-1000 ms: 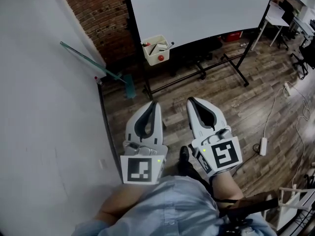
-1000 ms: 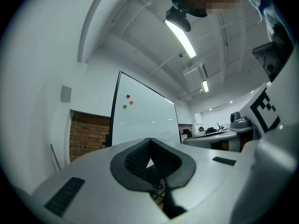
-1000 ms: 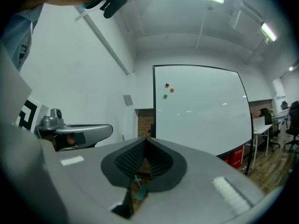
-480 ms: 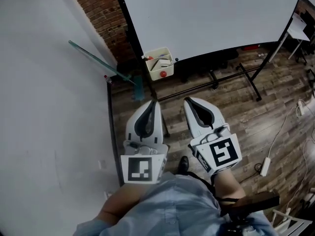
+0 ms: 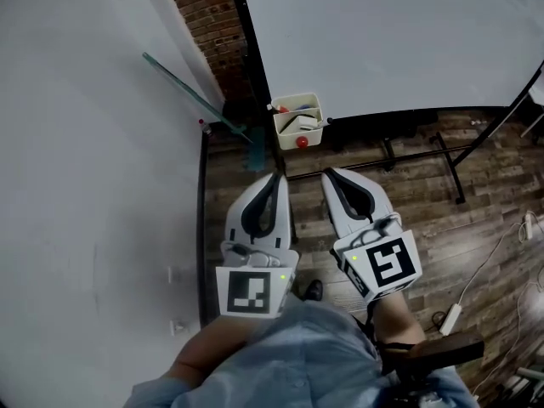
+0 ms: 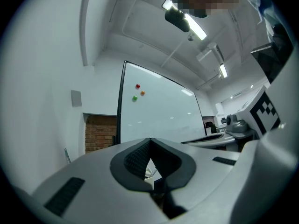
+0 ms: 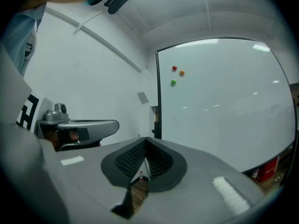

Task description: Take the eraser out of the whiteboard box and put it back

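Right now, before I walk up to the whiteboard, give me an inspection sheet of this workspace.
surface: no table in view; a whiteboard on a black stand over a wood floor.
job's things: cream box at the whiteboard's lower left corner, with things inside; too small to tell which is the eraser.
clutter: long green-handled tool leaning by the brick wall; three magnets on the board.
grippers: left gripper and right gripper both shut and empty, short of the box.
cables: white power strip with its cord on the floor at right.
surroundings: white wall at left.
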`<action>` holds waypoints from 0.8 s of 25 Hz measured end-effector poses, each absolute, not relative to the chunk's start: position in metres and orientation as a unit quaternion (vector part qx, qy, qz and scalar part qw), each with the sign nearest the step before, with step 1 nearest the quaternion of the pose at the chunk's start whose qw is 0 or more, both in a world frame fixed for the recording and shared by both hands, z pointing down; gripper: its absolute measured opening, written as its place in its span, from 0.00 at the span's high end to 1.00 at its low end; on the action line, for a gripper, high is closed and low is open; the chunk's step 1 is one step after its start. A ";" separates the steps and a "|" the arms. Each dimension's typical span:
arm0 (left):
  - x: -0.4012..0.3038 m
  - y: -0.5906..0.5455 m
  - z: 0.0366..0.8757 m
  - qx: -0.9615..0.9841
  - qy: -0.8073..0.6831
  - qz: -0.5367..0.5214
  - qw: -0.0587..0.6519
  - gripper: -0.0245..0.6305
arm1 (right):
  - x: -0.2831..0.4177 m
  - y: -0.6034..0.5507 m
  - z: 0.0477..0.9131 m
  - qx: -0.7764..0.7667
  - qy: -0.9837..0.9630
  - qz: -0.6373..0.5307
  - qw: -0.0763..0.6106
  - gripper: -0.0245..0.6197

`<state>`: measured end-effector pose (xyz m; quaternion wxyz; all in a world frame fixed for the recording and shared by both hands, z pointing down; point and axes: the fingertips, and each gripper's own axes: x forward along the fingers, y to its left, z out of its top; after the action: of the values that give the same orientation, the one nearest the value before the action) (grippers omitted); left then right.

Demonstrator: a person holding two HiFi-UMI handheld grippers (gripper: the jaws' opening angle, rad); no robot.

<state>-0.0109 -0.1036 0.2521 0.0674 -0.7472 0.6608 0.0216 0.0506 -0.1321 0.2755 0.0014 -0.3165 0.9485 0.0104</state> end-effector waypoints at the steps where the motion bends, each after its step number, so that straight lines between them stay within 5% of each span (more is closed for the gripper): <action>1: -0.014 -0.106 0.252 -0.745 0.664 0.023 0.066 0.96 | 0.048 -0.135 0.275 -0.314 0.950 0.011 -0.001 0.96; 20: -0.075 -0.205 0.279 -0.736 0.676 0.036 0.024 0.96 | -0.004 -0.229 0.299 -0.275 0.959 0.023 -0.063 0.95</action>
<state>-0.0746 -0.2050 0.2788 0.0244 -0.7356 0.6761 0.0361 -0.0042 -0.2289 0.2994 -0.0629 -0.2752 0.9591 0.0231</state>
